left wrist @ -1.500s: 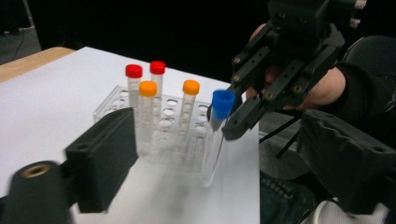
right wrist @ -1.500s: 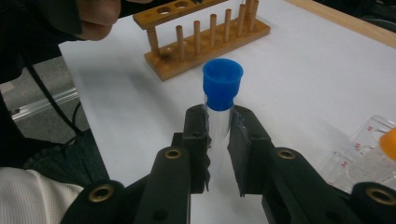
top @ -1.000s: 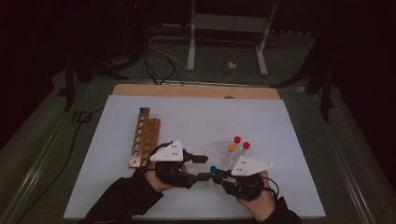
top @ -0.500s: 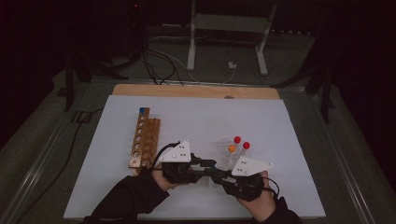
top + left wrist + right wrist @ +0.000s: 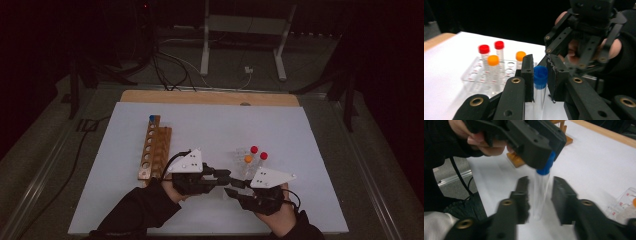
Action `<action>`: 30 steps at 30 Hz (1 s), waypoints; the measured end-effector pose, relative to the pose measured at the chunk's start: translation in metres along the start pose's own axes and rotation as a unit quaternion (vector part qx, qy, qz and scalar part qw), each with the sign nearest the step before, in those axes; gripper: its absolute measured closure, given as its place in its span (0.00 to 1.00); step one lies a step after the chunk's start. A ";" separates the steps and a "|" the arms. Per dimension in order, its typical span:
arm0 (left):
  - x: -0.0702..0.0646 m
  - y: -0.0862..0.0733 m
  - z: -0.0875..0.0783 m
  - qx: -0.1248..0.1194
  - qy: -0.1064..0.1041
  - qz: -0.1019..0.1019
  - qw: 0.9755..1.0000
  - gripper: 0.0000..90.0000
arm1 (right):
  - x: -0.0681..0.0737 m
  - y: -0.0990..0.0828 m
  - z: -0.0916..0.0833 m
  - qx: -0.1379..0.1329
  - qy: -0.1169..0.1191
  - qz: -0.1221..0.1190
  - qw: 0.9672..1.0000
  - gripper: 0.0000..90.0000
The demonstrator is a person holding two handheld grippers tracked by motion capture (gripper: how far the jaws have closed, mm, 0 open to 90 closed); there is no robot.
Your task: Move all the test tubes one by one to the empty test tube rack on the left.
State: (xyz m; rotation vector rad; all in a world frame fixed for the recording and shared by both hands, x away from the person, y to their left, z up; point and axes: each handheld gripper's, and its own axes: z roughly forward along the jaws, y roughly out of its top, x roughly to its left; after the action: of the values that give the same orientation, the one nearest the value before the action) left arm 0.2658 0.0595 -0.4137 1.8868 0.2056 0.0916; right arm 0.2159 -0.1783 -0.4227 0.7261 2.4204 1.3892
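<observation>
High view: the left gripper (image 5: 226,176) and right gripper (image 5: 231,191) are met tip to tip between the wooden rack (image 5: 154,148) and clear rack (image 5: 243,156). Left gripper view: the blue-capped tube (image 5: 539,87) is clamped at its cap — handover nearly done. Right gripper view: the right jaws have just been opening, standing off the glass; racking is judged left.

Tube (image 5: 539,85) between both tongs, upright

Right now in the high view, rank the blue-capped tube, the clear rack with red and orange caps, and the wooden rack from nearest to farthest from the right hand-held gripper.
1. Blue-capped tube: between the right hand-held gripper jaws.
2. Clear rack: just beyond it, toward the table's far side.
3. Wooden rack: farthest, past the left hand-held gripper, on the table's left.
</observation>
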 end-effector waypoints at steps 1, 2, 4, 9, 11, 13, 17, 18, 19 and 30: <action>0.001 0.002 -0.002 -0.004 0.005 0.000 1.000 0.86 | 0.000 0.001 -0.001 -0.004 -0.004 -0.001 1.000 0.63; 0.002 0.004 -0.005 -0.005 0.010 0.001 1.000 0.86 | 0.000 0.001 -0.003 -0.008 -0.005 0.000 1.000 0.59; 0.004 0.008 -0.011 -0.006 0.018 0.005 1.000 0.87 | 0.000 0.002 -0.006 -0.016 -0.010 0.001 1.000 0.53; 0.012 0.019 -0.028 -0.015 0.039 0.011 0.999 0.87 | -0.002 0.005 -0.014 -0.039 -0.018 0.010 0.999 0.36; 0.016 0.022 -0.034 -0.018 0.050 0.012 0.999 0.87 | -0.003 0.006 -0.016 -0.044 -0.026 0.013 0.999 0.27; 0.021 0.026 -0.042 -0.021 0.063 0.011 0.998 0.87 | -0.004 0.006 -0.017 -0.049 -0.028 0.021 0.998 0.22; 0.031 0.032 -0.056 -0.025 0.087 0.010 0.996 0.87 | -0.007 0.006 -0.020 -0.060 -0.044 0.030 0.997 0.12; 0.034 0.032 -0.060 -0.028 0.092 0.006 0.995 0.87 | -0.008 0.006 -0.021 -0.062 -0.044 0.033 0.997 0.09; 0.037 0.033 -0.063 -0.028 0.099 0.004 0.995 0.87 | -0.008 0.006 -0.022 -0.063 -0.041 0.034 0.997 0.04; 0.066 0.033 -0.098 -0.023 0.171 -0.007 0.985 0.87 | -0.011 0.006 -0.025 -0.071 -0.032 0.038 0.996 0.00</action>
State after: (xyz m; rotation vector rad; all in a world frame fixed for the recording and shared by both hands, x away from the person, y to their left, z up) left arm 0.3177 0.1533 -0.3539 1.8132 0.4455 0.4089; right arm 0.2156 -0.1997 -0.4052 0.8223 2.2418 1.5244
